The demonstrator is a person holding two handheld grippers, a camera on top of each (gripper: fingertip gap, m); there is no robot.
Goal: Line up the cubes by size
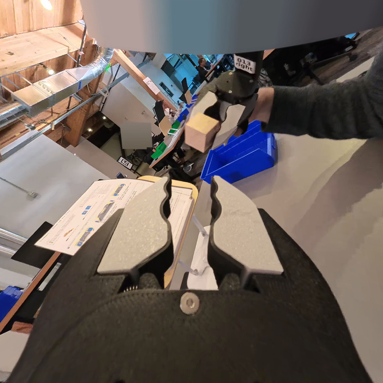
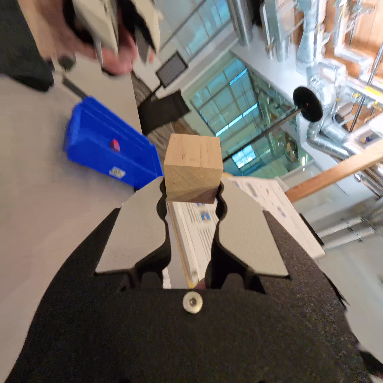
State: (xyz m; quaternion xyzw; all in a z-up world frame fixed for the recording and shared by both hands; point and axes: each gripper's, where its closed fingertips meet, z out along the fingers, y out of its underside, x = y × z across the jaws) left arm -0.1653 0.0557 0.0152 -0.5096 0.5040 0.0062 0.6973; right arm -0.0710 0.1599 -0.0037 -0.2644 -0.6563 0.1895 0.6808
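The right tool [image 2: 191, 187] is gripping a wooden cube [image 2: 192, 165] at its fingertips, raised just beside the blue bin [image 2: 107, 145]; the left tool [image 1: 190, 186] is hanging open and empty. Lowering it level onto the desk [image 2: 41, 207] should prevent slipping.

Both cameras sit just behind their own fingers, looking forward along them, strongly tilted. Left wrist view faces across the grey table [image 1: 310, 207] toward the right gripper [image 1: 222, 124], farther off. Right wrist view is close on a wooden cube [image 2: 192, 167]. Shared: blue bin [image 1: 242, 157] [image 2: 107, 145], cube [image 1: 202, 131], printed sheet [image 1: 99, 209] [image 2: 269, 207].
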